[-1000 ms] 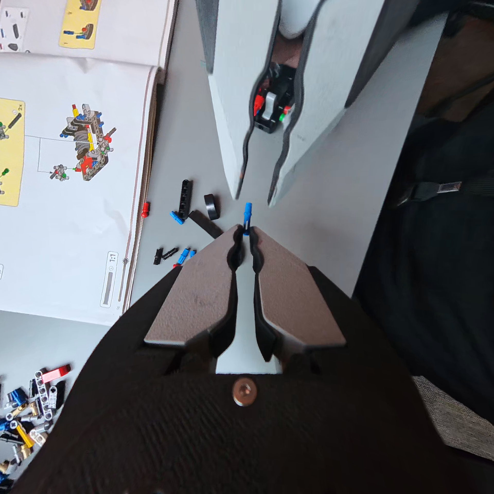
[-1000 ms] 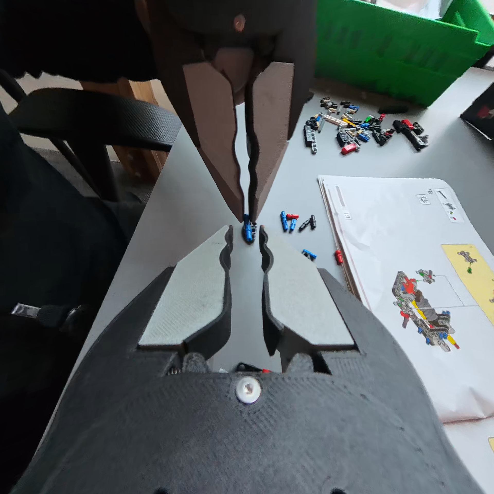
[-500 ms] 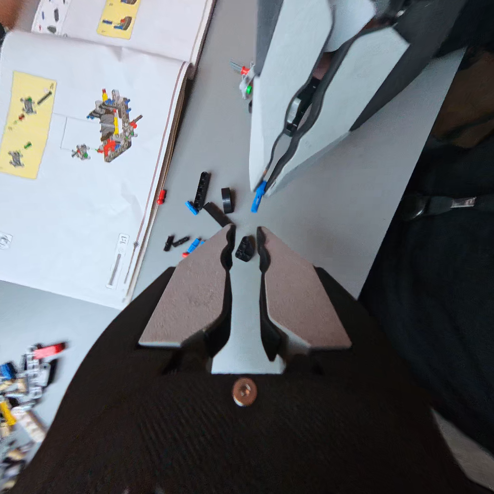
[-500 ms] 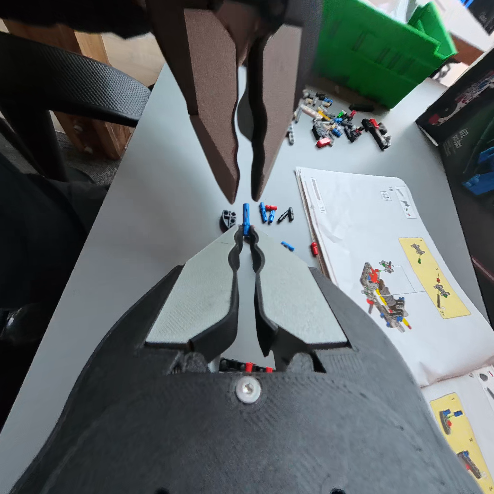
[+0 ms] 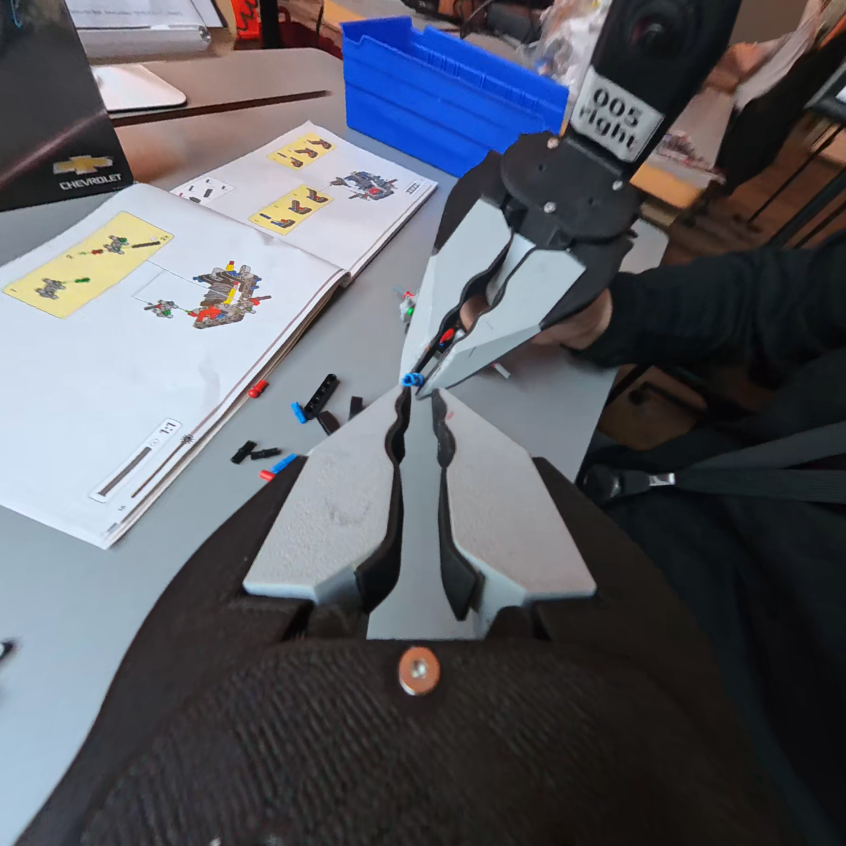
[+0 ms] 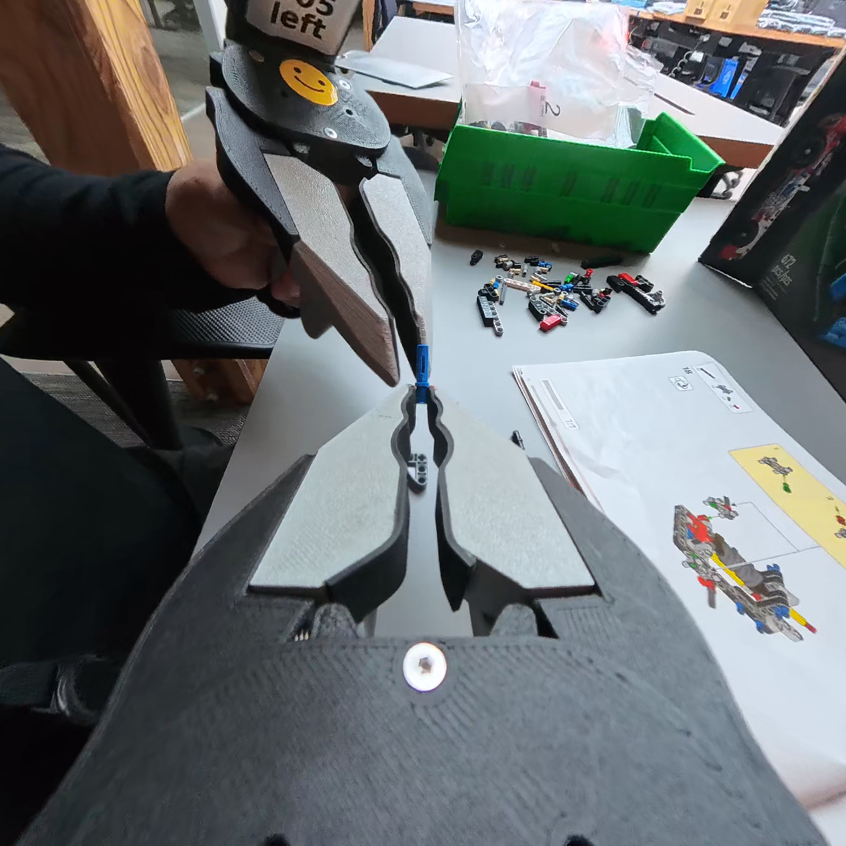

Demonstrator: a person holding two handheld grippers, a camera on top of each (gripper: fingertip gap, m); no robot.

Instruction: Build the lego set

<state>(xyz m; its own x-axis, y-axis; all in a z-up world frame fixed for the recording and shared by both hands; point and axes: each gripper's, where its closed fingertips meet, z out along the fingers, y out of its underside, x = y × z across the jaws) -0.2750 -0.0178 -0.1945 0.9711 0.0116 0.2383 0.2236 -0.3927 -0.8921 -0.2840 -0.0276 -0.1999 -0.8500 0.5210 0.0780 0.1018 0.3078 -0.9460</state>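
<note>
Right gripper [image 6: 422, 397] is pinching a blue pin [image 6: 422, 366] at its tips, long axis pointing to 12 o'clock, while left gripper [image 5: 417, 396], slightly parted and empty, is hovering just beside it above the table [image 6: 458, 348].

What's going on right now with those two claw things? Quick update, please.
Right gripper shut on blue pin, held above the table. Left gripper open, empty, tips right by the pin. Nothing between them.
</note>
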